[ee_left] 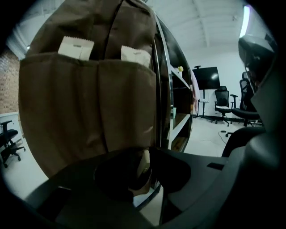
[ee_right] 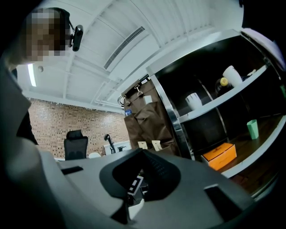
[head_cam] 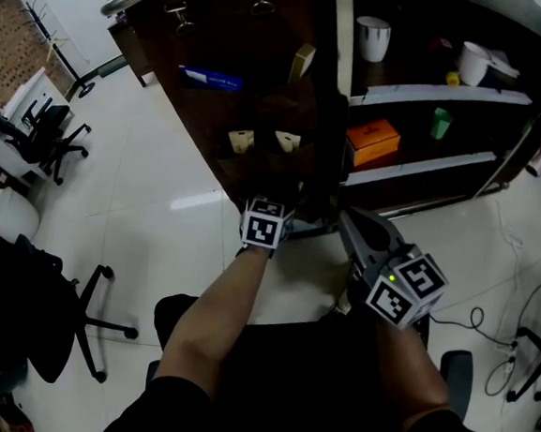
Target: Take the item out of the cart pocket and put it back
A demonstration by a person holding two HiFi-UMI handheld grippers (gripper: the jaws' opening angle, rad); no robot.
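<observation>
A brown fabric organiser [ee_left: 85,103] hangs on the side of the dark cart [head_cam: 268,31]. Two beige packets stick out of its pockets, one on the left [ee_left: 77,48] [head_cam: 242,140] and one on the right [ee_left: 136,56] [head_cam: 286,141]. My left gripper [head_cam: 286,202] [ee_left: 144,165] points at the lower part of the pockets, a little below the packets, open, with nothing gripped. My right gripper [head_cam: 347,219] [ee_right: 133,190] hangs lower right of it, off the cart's shelf side, with a narrow gap between its jaws and nothing in them.
The cart's shelves hold an orange box [head_cam: 372,139], a white cup [head_cam: 372,38], a green cup [head_cam: 440,124] and a white jug [head_cam: 474,63]. A blue item [head_cam: 210,79] sits in an upper pocket. Office chairs [head_cam: 55,314] stand left, and cables [head_cam: 523,345] lie right.
</observation>
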